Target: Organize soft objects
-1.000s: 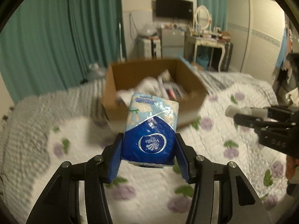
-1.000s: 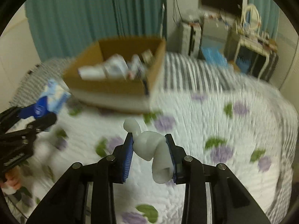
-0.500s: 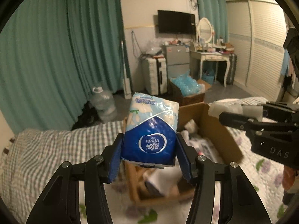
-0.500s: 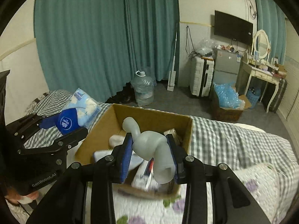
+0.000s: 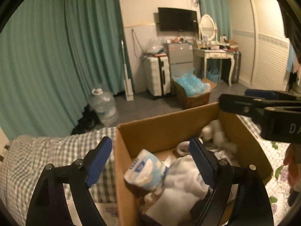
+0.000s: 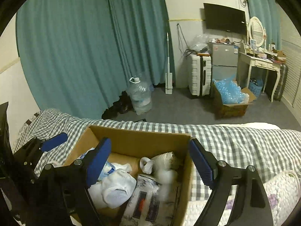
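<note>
A cardboard box [image 5: 165,124] stands on the bed and holds several soft things. The blue and white Vinda tissue pack [image 5: 144,168] lies inside it at the left, next to a white cloth [image 5: 180,184]. The white soft toy [image 6: 165,175], blurred, is inside the box [image 6: 139,137] on the right. My left gripper [image 5: 152,160] is open and empty above the box. My right gripper [image 6: 148,163] is open and empty above the box; it also shows in the left wrist view [image 5: 263,105].
The bed has a grey checked blanket [image 6: 235,139] and a flowered quilt [image 6: 278,190]. Beyond it are teal curtains [image 6: 75,47], a water jug [image 6: 140,96], a suitcase [image 6: 199,75] and a box of blue bags [image 6: 229,98].
Both grippers moved over the box and opened. The tissue pack and the white toy left the jaws and now lie in the box.
</note>
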`<state>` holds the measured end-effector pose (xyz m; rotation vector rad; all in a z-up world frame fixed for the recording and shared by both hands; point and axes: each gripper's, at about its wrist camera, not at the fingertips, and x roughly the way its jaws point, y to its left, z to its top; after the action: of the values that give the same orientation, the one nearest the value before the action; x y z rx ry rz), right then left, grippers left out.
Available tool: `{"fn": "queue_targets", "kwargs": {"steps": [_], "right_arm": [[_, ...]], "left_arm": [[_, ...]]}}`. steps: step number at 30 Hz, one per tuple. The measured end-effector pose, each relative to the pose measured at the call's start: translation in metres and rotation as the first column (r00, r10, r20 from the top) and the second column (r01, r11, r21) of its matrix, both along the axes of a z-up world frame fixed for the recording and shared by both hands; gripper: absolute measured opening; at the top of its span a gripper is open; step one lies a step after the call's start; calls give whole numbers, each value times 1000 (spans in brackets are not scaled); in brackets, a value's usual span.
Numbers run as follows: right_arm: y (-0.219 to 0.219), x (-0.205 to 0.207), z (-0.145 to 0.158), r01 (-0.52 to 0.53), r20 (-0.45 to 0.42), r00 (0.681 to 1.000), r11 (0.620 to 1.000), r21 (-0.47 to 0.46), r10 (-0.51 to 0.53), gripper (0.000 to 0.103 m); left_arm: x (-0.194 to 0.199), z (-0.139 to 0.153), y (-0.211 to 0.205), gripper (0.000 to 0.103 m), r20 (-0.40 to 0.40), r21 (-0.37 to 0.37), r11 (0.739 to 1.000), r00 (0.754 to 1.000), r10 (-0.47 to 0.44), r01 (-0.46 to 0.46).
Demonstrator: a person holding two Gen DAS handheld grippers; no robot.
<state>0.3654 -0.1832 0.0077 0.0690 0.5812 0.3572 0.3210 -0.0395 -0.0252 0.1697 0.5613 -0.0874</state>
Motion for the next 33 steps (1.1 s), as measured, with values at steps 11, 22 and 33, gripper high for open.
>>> {"fn": "queue_targets", "kwargs": {"steps": [11,22,33], "right_arm": [[-41,-116,119,117,181,978,990,-78,-101,88],[-49,-284,210,200,403,905,972,-126,-134,102],[-28,-335,156,174,465,876,983,-55,-129,102]], "left_arm": [[-112,121,7,91,235,-10,998,969,70,-70],[-283,207,25,99,505,-67,995,858,92,-67],[-314,155,43,99,509,-130,989,851,132,-75]]}}
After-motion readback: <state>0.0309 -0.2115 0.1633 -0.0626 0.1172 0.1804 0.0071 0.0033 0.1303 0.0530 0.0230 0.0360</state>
